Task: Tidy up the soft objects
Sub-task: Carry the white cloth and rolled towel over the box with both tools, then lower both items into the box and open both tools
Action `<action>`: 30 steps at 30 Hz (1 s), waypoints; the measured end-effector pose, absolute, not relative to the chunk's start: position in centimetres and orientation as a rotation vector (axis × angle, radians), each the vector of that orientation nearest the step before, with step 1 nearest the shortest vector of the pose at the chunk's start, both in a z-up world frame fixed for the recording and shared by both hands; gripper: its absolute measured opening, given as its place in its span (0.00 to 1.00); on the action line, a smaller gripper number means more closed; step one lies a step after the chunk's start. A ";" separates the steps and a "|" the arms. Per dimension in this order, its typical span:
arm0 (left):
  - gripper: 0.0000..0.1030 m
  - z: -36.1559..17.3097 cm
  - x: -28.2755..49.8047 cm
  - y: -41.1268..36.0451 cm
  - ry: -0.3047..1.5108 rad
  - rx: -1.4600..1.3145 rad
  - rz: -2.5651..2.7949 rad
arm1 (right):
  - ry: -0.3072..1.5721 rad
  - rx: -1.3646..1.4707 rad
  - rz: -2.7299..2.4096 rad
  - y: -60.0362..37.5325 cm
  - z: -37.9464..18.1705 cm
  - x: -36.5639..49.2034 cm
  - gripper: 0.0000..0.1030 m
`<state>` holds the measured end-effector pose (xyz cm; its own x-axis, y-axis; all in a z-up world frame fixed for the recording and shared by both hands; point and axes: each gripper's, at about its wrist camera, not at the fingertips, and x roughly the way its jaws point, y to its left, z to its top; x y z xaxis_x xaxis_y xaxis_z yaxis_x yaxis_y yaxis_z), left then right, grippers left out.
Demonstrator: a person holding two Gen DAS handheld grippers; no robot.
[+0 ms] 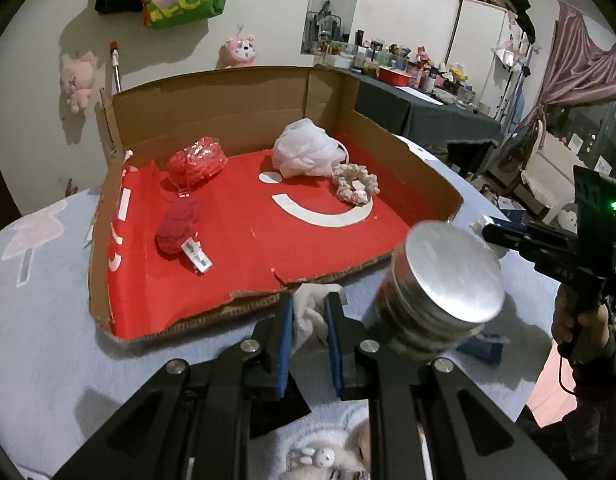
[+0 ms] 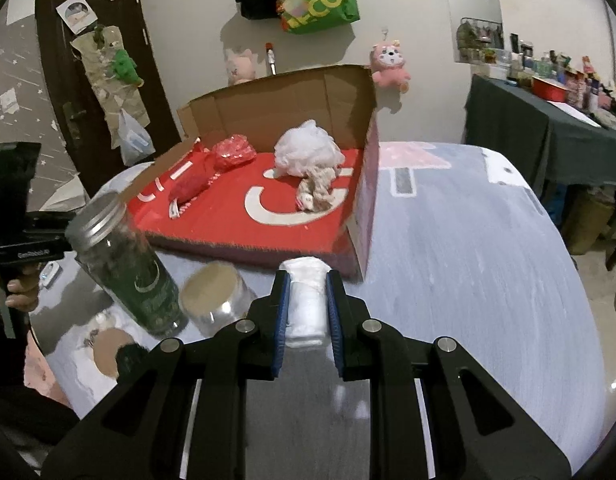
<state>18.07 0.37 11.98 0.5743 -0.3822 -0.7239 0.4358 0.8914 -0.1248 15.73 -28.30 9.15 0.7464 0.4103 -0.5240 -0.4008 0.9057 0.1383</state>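
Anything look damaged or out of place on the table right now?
Yes. The cardboard box has a torn, ragged front edge where its wall is missing. A hard glass jar with a metal lid and a clear tape roll stand among the soft items, outside the box. Nothing looks spilled.

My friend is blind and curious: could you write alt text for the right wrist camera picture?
A hand-held claw grips a white rolled cloth above a pale blue table, facing a shallow red-lined cardboard box that holds white and red soft bundles. A tall glass jar stands at left.
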 end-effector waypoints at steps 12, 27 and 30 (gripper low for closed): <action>0.16 13.4 22.5 0.7 0.860 0.043 -0.535 | 0.628 0.027 0.595 -25.5 12.7 20.5 0.17; 0.16 11.9 32.2 -1.5 0.975 0.125 -0.573 | 0.871 -0.048 0.656 -18.0 12.9 31.7 0.17; 0.16 11.1 33.8 -2.3 1.003 0.158 -0.578 | 0.930 -0.056 0.643 -16.6 12.5 33.9 0.17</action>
<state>33.76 -2.32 11.08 0.4030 -0.3841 -0.8307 0.5257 0.8401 -0.1334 33.86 -16.55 12.50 0.4259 0.4907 -0.7601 -0.5375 0.8131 0.2237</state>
